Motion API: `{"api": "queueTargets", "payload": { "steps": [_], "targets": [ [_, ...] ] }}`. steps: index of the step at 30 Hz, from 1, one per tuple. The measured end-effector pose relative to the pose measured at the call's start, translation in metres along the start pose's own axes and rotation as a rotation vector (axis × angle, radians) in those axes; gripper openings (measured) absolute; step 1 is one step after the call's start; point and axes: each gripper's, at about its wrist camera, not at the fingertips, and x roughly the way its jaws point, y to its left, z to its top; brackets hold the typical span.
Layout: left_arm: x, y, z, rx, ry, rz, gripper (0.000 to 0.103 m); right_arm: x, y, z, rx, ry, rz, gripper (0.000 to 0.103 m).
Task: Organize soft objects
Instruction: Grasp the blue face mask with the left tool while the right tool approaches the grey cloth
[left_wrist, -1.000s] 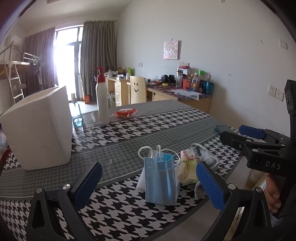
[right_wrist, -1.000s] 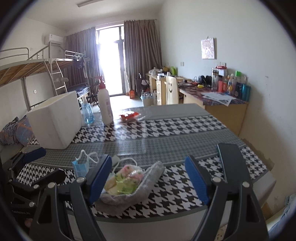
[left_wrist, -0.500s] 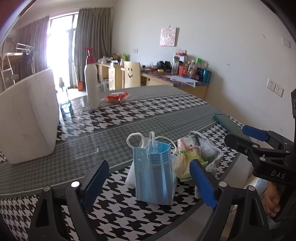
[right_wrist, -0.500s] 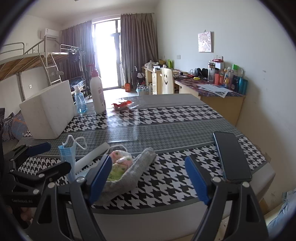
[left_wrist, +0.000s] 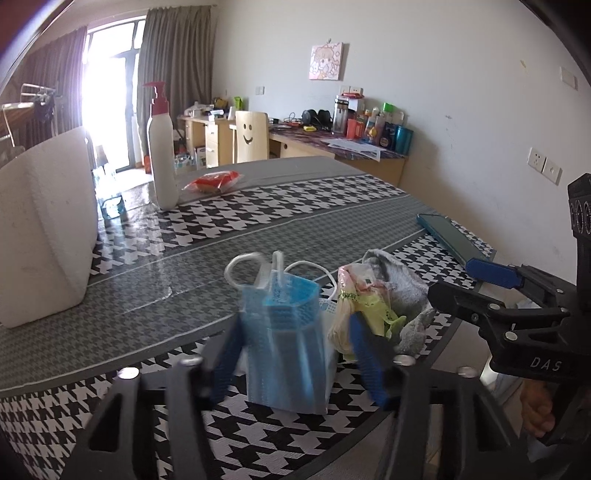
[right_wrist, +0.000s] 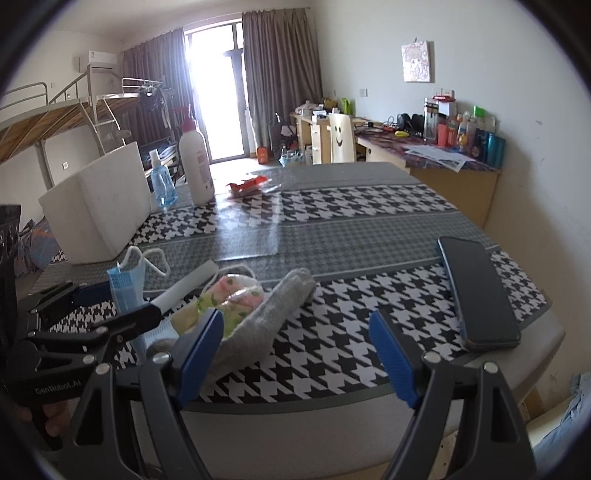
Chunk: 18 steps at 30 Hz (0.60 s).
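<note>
Closing in: my left gripper (left_wrist: 293, 354) has its jaws just narrowing, and the blue face mask (left_wrist: 286, 343) stands between them.
Mask: upright on the houndstooth tablecloth (left_wrist: 258, 218), white ear loops (left_wrist: 243, 267) sticking up past my fingertips; from the right wrist view I see it edge-on (right_wrist: 125, 286), off to that gripper's left.
Left grip: the pads sit right at the mask's two sides, but motion blur hides whether they press yet, so I cannot tell if it is clamped.
Just right of my left fingers: a floral cloth bundle (left_wrist: 354, 306) tucked against a grey towel (left_wrist: 400, 291), both touching the mask pile.
White piece: something flat and white behind the mask (right_wrist: 184, 290), leaning towards the bundle; I can't make out what it is.
Right gripper: (right_wrist: 295, 345) jaws wide apart, nothing between the pads; the grey towel (right_wrist: 269, 314) lies just ahead of its left finger (right_wrist: 199, 350), partly behind it.
Right gripper from my left camera: black frame with a blue pad (left_wrist: 517, 310), off to my right near the table edge.
Phone: dark, flat on the cloth (right_wrist: 476, 291), just ahead of my right gripper's right finger.
Further ahead of both tools: white foam box (left_wrist: 44, 225) to the left, pump bottle (left_wrist: 160, 147) upright, blue spray bottle (right_wrist: 160, 181) beside the box, red packet (left_wrist: 212, 182) lying flat.
Hands: a hand shows under each gripper handle (left_wrist: 535, 410), (right_wrist: 51, 417).
</note>
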Motion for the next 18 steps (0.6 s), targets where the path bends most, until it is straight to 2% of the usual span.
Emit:
{"api": "queueTargets", "payload": {
  "steps": [5, 7, 10, 14, 16, 18],
  "targets": [
    [0.004, -0.001, -0.003, 0.002, 0.026, -0.015, 0.033, 0.003, 0.001, -0.002, 0.009, 0.016, 0.032, 0.083],
    [0.006, -0.002, -0.004, 0.006, 0.036, -0.023, 0.027, 0.005, 0.001, -0.004, 0.009, 0.028, 0.040, 0.071],
    [0.008, -0.004, -0.004, 0.013, 0.046, -0.042, 0.017, 0.009, -0.002, -0.006, 0.025, 0.062, 0.063, 0.059],
    [0.008, -0.008, -0.006, 0.027, 0.048, -0.052, 0.014, 0.011, -0.004, -0.010, 0.038, 0.088, 0.093, 0.049],
    [0.007, -0.009, -0.007, 0.030, 0.050, -0.054, 0.014, 0.011, -0.004, -0.012, 0.038, 0.098, 0.113, 0.040],
    [0.005, -0.009, -0.008, 0.030, 0.047, -0.047, 0.014, 0.010, -0.004, -0.014, 0.044, 0.104, 0.121, 0.036]
  ]
}}
